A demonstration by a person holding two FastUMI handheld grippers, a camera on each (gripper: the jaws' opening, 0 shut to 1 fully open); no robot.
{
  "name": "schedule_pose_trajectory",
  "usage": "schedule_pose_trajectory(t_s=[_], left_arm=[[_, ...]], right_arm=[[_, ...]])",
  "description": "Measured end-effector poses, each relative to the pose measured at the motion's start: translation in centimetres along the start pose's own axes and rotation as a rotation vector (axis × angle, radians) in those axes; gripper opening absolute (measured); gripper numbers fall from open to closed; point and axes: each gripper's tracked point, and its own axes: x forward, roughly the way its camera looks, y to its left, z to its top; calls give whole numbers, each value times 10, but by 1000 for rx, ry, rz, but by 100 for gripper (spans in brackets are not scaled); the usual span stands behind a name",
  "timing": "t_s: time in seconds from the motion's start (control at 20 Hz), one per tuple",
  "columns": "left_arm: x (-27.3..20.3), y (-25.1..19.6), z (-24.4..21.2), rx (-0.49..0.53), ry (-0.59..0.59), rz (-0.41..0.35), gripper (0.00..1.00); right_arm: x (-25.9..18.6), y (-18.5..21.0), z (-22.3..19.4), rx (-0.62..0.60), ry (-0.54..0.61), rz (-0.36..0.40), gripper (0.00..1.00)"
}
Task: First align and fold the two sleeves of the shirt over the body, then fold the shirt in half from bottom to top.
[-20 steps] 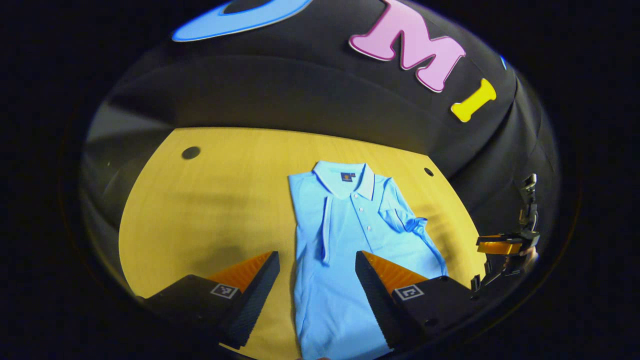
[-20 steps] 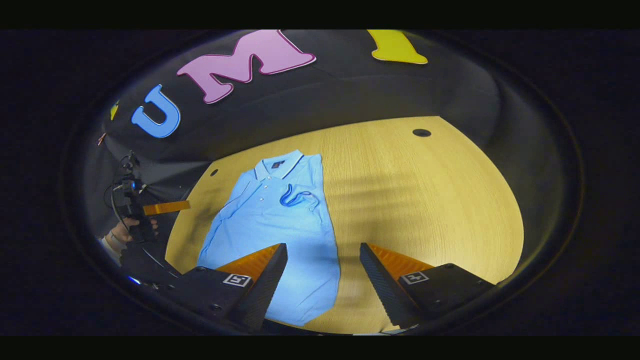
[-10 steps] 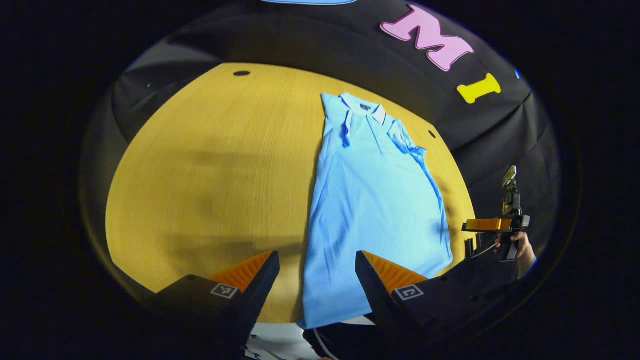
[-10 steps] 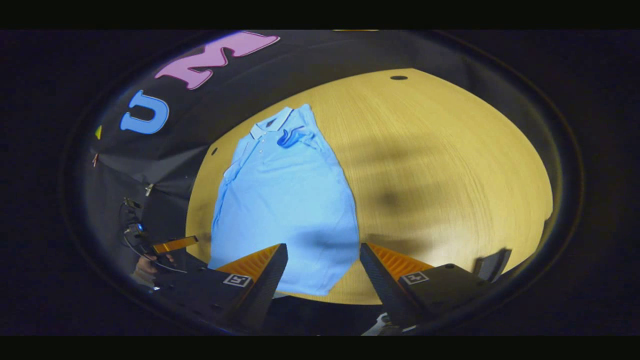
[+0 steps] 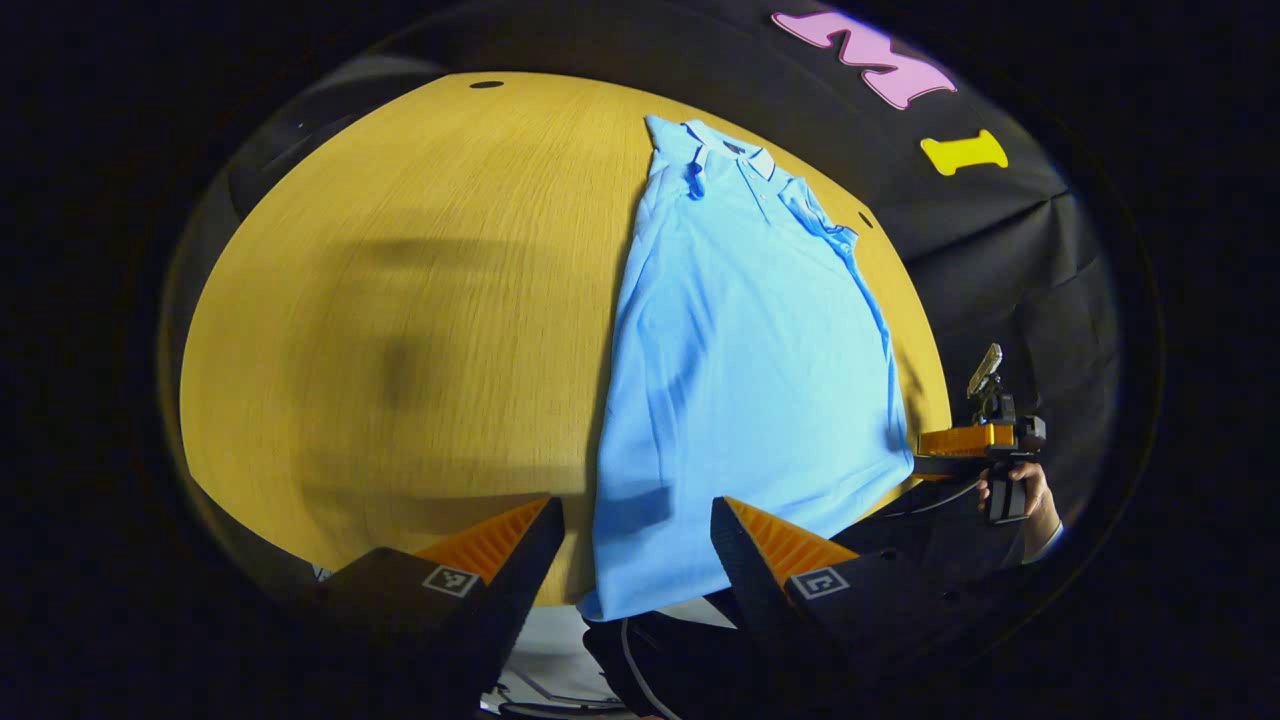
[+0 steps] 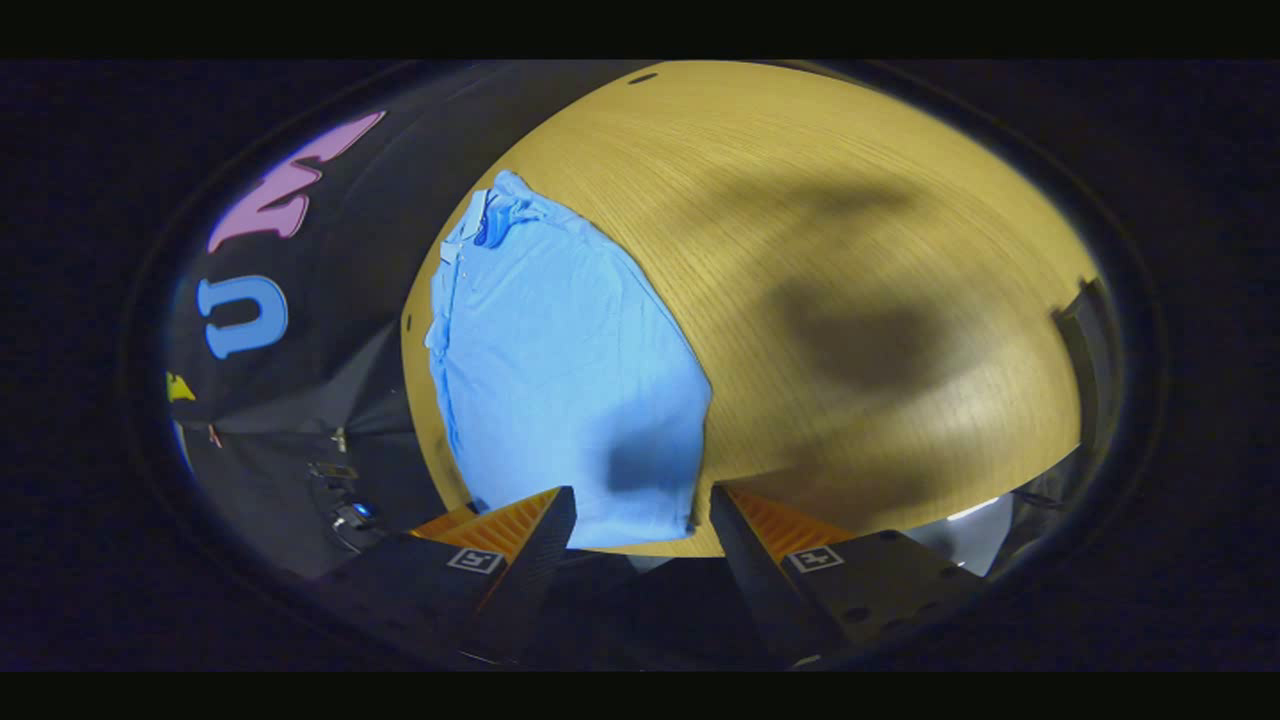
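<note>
Both sleeves folded in, the shirt lies flat on the worktop ahead of the left hand-held gripper and right hand-held gripper. Both gape wide, empty, above its hem. Their shadows darken the bare wood alongside.

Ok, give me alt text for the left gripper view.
A light blue polo shirt lies flat on a wooden table, sleeves folded in, hem at the near edge. The left gripper hangs open over that hem; the right gripper, in a hand, hangs beside the table.
</note>
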Motion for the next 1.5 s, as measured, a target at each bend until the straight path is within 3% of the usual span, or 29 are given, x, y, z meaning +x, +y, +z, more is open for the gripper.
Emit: schedule_pose_trajectory(t_s=[0.25,0.35,0.45,0.5,0.55,0.65,0.7,0.75,0.9,1.05,1.1,1.15,1.2,1.25,1.3,1.35,1.4,1.5], left_arm=[[3,-16,-8,-23,50,-56,97],[8,-20,-10,-12,52,-62,93],[13,-25,-10,-3,48,-67,84],[17,-27,-13,6,54,-68,80],[19,-24,-15,21,58,-52,66],[24,-24,-16,43,46,-45,27],[24,-25,-14,47,43,-48,6],[22,-23,-12,63,41,-39,6],[5,-34,16,66,-39,-90,6],[-20,-42,62,76,-156,-130,6],[-28,-43,78,84,-185,-133,6],[-39,-47,95,94,-223,-142,6],[-49,-50,112,101,-255,-146,6],[-58,-51,132,110,-296,-148,6],[-63,-53,144,112,-305,-157,10],[-64,-51,151,110,-295,-151,6],[-61,-45,153,103,-288,-129,6],[-48,-50,129,97,-221,-143,6]], right_arm=[[7,1,-5,-29,21,-21,87],[11,3,-8,-46,40,-21,70],[18,1,-9,-58,39,-35,72],[21,-4,-10,-81,33,-48,67],[23,-6,-8,-96,36,-50,42],[27,-6,-5,-76,23,-41,8],[33,-4,-3,-57,8,-19,7],[26,-3,0,-53,4,-13,0],[15,17,7,-95,-21,66,5],[-4,60,31,-161,-93,172,5],[-12,75,40,-193,-114,197,0],[-20,94,49,-226,-134,227,5],[-27,112,60,-254,-155,258,0],[-33,129,71,-281,-182,280,5],[-37,142,83,-302,-199,290,5],[-37,147,92,-310,-206,276,0],[-35,149,96,-314,-198,264,5],[-30,148,98,-324,-183,241,0]])
